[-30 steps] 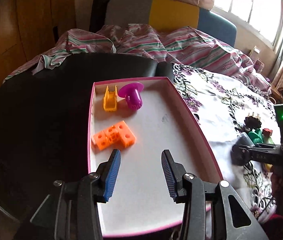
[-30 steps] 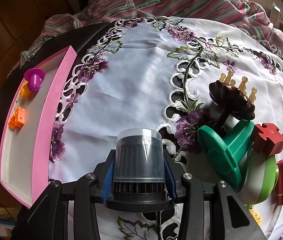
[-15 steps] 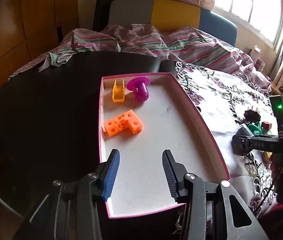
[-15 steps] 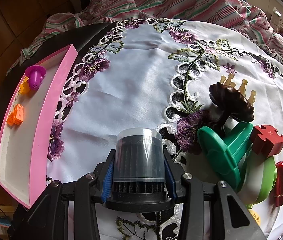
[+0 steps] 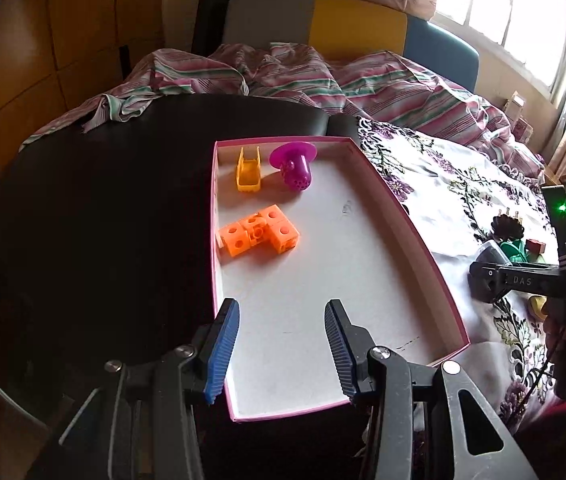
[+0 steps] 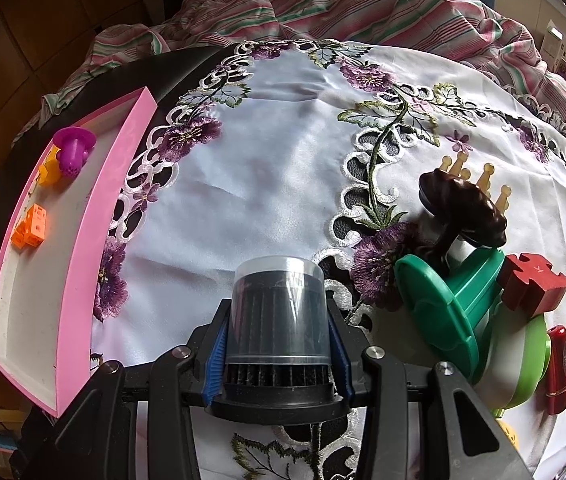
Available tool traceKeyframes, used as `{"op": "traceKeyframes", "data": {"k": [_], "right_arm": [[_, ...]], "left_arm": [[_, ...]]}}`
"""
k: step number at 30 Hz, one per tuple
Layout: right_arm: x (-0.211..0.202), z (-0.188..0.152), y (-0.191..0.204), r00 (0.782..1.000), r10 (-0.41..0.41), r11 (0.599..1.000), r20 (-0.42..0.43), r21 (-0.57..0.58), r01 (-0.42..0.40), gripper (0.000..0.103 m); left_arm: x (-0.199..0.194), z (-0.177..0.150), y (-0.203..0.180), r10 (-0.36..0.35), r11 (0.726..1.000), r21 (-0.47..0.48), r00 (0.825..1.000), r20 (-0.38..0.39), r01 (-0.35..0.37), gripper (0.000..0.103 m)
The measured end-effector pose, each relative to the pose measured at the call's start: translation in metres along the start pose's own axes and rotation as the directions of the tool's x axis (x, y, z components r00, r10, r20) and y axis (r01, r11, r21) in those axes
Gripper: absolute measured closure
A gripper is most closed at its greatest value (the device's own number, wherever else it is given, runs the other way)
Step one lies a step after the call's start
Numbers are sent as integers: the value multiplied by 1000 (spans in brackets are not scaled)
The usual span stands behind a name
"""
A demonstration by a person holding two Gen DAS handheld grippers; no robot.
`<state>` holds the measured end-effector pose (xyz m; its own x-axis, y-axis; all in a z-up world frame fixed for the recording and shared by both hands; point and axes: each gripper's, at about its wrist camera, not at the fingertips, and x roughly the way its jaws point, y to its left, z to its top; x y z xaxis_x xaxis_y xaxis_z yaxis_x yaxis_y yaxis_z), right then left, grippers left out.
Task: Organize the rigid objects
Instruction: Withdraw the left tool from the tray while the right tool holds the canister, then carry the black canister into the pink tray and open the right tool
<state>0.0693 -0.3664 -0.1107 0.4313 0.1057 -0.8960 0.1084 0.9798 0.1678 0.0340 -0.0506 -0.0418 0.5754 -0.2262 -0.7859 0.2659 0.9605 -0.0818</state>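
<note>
smooth white satin-like tablecloth [image 6: 267, 152] with raised purple embroidery and cutwork; striped woven cloth [image 6: 323, 4] bunched behind. matt pink tray [image 5: 411, 232] with a dull white paper-like floor. glossy moulded plastic in the orange block piece [image 5: 259, 234], the yellow piece [image 5: 248, 170] and the perforated magenta piece [image 5: 294, 164]. clear, shiny plastic cap [image 6: 279, 308] over a ribbed black core. blue ribbed rubbery pads [image 5: 225, 344] on matt black plastic with bright metal screws. glossy dark brown piece [image 6: 463, 208]; smooth green plastic [image 6: 439, 312]; matt red puzzle block [image 6: 535, 284].

The held black canister [image 6: 281, 316] hid its own base behind the jaws. A yellow piece [image 6: 509, 432] near the right stayed mostly hidden, unidentifiable.
</note>
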Motion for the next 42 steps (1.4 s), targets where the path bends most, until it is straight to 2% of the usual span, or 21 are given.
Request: {"op": "traceKeyframes", "data": {"k": [7,11,17,19,21,24,26,31,34,39,42], "right_arm": [[-2,-1,0,1000,-4,1000,11,8,4,60],[-4,-1,-1,1000,-4,1000,22,19,4,60],[-21,4,5,997,-4,999,74,38,1,60],[-33,10,13,993,42,998,111,43,-47,60],[-46,16,26,987,50,998,153,15,-53,60],[-58,30,53,976,127,992,179,-29,-124,60],[-60,38,75,971,151,988,186,-70,-141,60],[-43,64,130,968,199,972,153,-158,-175,60],[-25,76,158,976,182,967,119,-202,-155,60],[17,89,188,994,103,967,42,-240,-90,60],[32,88,198,993,115,964,7,-241,-110,59]], "left_arm": [[-6,-1,5,12,1000,-9,1000,21,-12,57],[-10,-1,10,23,1000,-11,999,43,-22,52],[-13,-3,15,32,999,-10,998,53,-31,50],[-13,-4,16,36,999,-5,998,55,-36,49],[-13,-5,17,41,999,-3,998,58,-40,49],[-15,-6,19,49,999,-4,997,67,-49,49],[-19,-6,19,64,998,7,994,86,-65,49],[-28,-4,21,85,996,13,989,125,-88,46],[-33,-3,22,103,994,20,984,147,-107,46],[-38,-1,23,118,992,27,979,169,-125,45],[-38,-2,26,120,992,20,979,167,-125,44]]}}
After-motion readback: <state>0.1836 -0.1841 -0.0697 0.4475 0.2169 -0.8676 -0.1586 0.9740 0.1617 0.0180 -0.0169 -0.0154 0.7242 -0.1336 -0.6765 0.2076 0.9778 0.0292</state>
